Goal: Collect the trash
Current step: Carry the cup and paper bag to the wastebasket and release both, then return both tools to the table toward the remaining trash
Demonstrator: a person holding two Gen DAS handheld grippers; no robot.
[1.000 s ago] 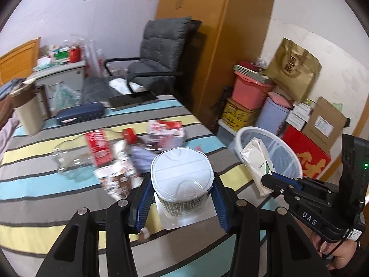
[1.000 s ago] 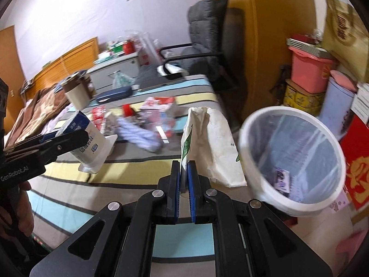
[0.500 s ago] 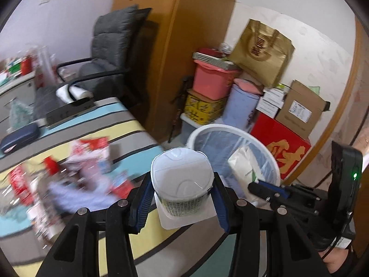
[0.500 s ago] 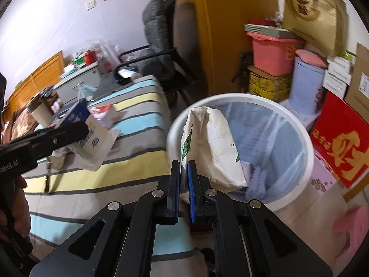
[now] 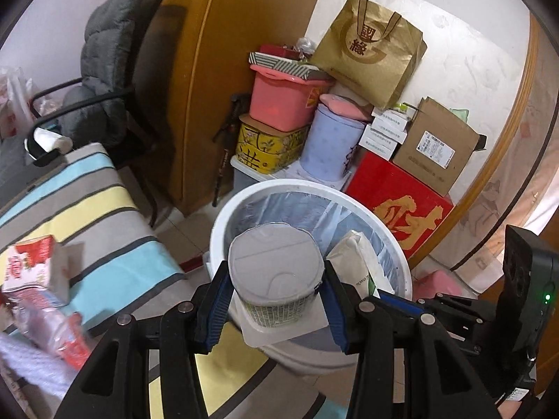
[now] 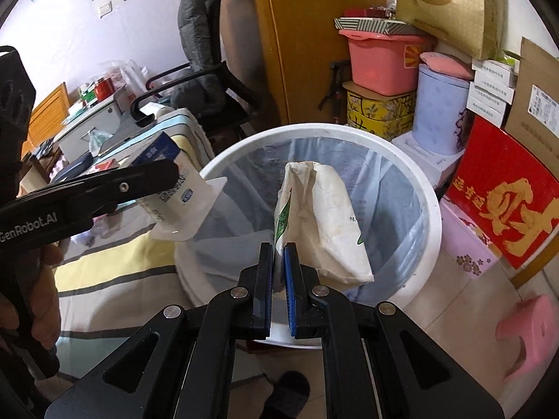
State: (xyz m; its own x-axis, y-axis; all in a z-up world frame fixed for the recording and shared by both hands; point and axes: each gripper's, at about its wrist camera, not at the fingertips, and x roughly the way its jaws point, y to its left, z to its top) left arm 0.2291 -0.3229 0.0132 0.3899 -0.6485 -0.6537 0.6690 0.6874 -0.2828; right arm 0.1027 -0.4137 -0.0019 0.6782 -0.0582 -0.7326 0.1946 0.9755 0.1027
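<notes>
White bin [image 6: 431, 209] below, left claw [image 5: 276, 300] clamping yogurt cup [image 5: 276, 279], right claw [image 6: 278, 269] pinching paper bag [image 6: 325, 227].

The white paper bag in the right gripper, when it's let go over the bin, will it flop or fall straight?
The white paper bag looks crumpled and soft, so it probably flops. Pinched only at one edge by the right gripper, it holds its shape, suggesting light or empty. It hangs over the white bin, so it should land inside.

My left claw [image 5: 276, 300] spread wide and clamped on both sides of a load, my right claw [image 6: 278, 272] pinched almost closed on its load, both held level, side by side.
</notes>
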